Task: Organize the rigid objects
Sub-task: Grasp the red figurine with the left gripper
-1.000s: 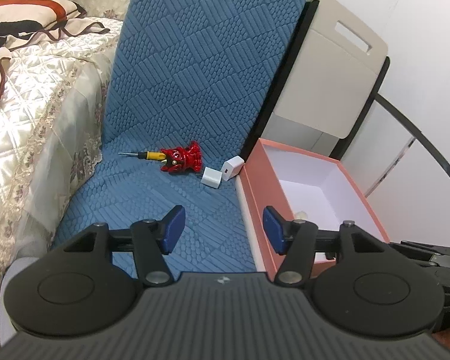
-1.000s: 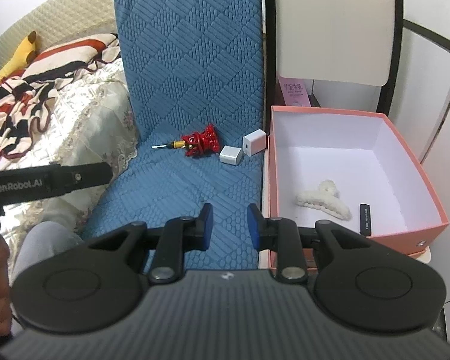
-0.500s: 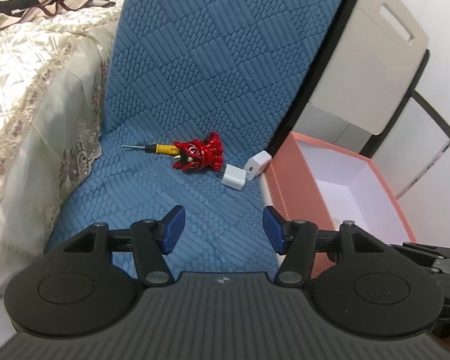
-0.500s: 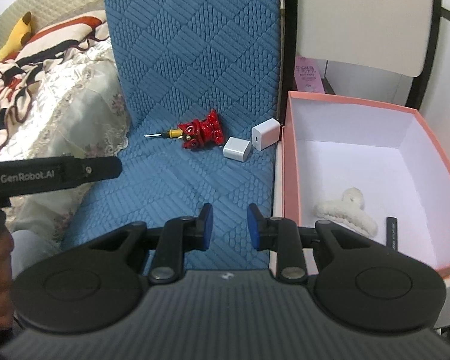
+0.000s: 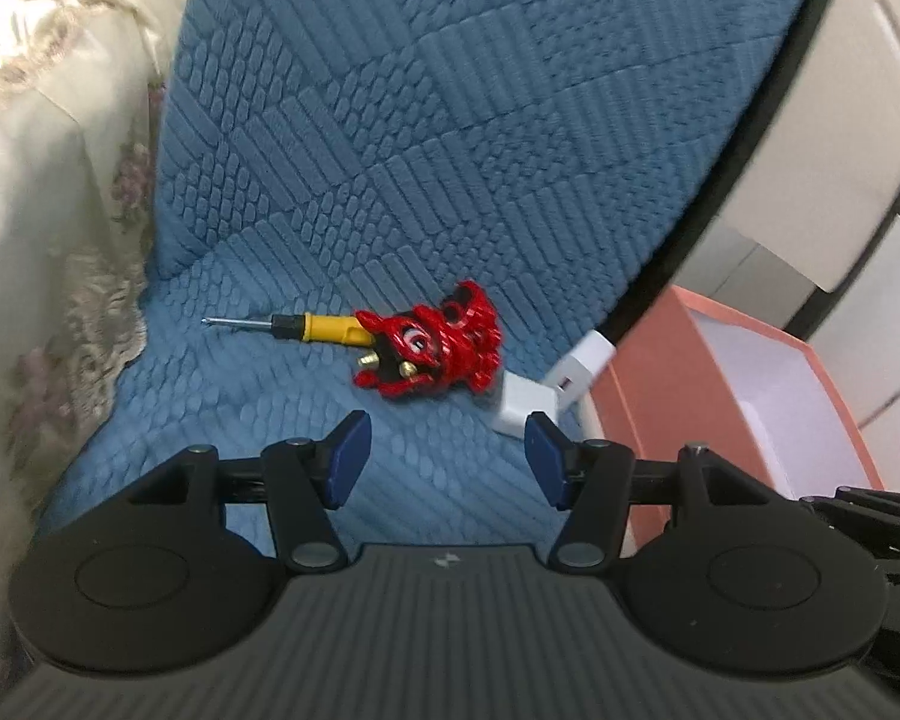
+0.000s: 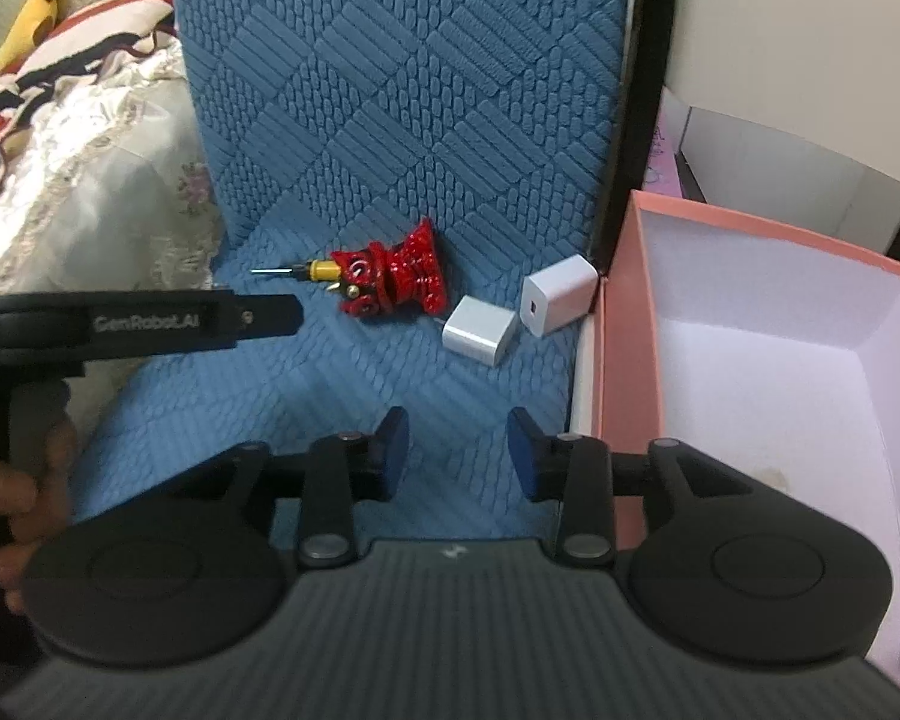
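Observation:
A red lion figurine (image 5: pixel 435 354) lies on the blue quilted cushion (image 5: pixel 450 150), with a yellow-handled screwdriver (image 5: pixel 294 327) to its left and two white chargers (image 5: pixel 525 402) (image 5: pixel 585 360) to its right. My left gripper (image 5: pixel 447 453) is open and empty, just in front of the figurine. In the right wrist view the figurine (image 6: pixel 399 276), screwdriver (image 6: pixel 306 269) and both chargers (image 6: pixel 480 330) (image 6: pixel 555 294) lie ahead. My right gripper (image 6: pixel 457 450) is open and empty, short of the chargers. The pink box (image 6: pixel 630 324) stands on the right.
A cream bedspread (image 5: pixel 42 192) hangs on the left. The left tool's body (image 6: pixel 138 324) and the hand that holds it cross the left of the right wrist view. A black frame (image 6: pixel 648 90) and beige panel (image 5: pixel 840 120) stand behind the box.
Both grippers have moved forward toward the objects on the cushion. The right gripper's jaws have opened wider. The hair clip in the box has dropped out of view.

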`<state>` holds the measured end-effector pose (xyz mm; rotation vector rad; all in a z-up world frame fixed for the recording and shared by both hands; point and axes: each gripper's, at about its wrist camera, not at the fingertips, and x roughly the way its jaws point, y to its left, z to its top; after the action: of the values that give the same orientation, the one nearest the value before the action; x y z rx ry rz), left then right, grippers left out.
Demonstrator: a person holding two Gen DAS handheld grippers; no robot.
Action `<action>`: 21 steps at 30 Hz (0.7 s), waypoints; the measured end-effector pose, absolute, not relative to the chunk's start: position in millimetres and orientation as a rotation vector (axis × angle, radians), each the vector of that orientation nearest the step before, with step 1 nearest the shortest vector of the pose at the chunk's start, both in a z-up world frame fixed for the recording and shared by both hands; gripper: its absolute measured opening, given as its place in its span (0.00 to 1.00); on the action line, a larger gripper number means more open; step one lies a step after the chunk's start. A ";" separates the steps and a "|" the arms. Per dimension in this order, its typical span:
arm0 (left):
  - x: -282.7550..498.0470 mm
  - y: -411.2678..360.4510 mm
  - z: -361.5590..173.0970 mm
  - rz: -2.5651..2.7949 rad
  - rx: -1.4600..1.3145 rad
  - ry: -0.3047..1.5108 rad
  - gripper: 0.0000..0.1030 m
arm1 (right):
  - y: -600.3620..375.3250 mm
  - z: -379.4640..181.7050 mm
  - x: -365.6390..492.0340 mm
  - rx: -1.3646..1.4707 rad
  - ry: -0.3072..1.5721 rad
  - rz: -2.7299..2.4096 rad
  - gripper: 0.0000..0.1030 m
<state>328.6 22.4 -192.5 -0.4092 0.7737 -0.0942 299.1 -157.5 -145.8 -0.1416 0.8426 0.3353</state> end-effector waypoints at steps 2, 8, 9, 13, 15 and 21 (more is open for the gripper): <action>343.4 27.9 -204.6 -0.102 -0.419 0.792 0.61 | -151.9 -153.9 313.2 -0.149 0.848 0.341 0.38; 382.7 40.8 -229.0 -0.139 -0.451 0.822 0.61 | -129.7 -186.5 355.7 -0.199 0.872 0.338 0.38; 389.7 43.0 -232.4 -0.145 -0.464 0.823 0.62 | -127.3 -191.0 362.3 -0.197 0.877 0.331 0.38; 412.0 48.7 -244.1 -0.184 -0.517 0.821 0.63 | -123.9 -205.2 382.4 -0.169 0.904 0.280 0.48; 420.7 48.4 -248.1 -0.186 -0.512 0.825 0.65 | -125.0 -210.1 389.1 -0.147 0.911 0.258 0.55; 436.8 49.0 -256.8 -0.187 -0.503 0.844 0.66 | -125.7 -222.5 404.1 -0.110 0.932 0.244 0.55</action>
<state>436.8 49.0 -256.8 -0.5031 0.8438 -0.1873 404.1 -125.7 -222.5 -0.1095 0.9319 0.2442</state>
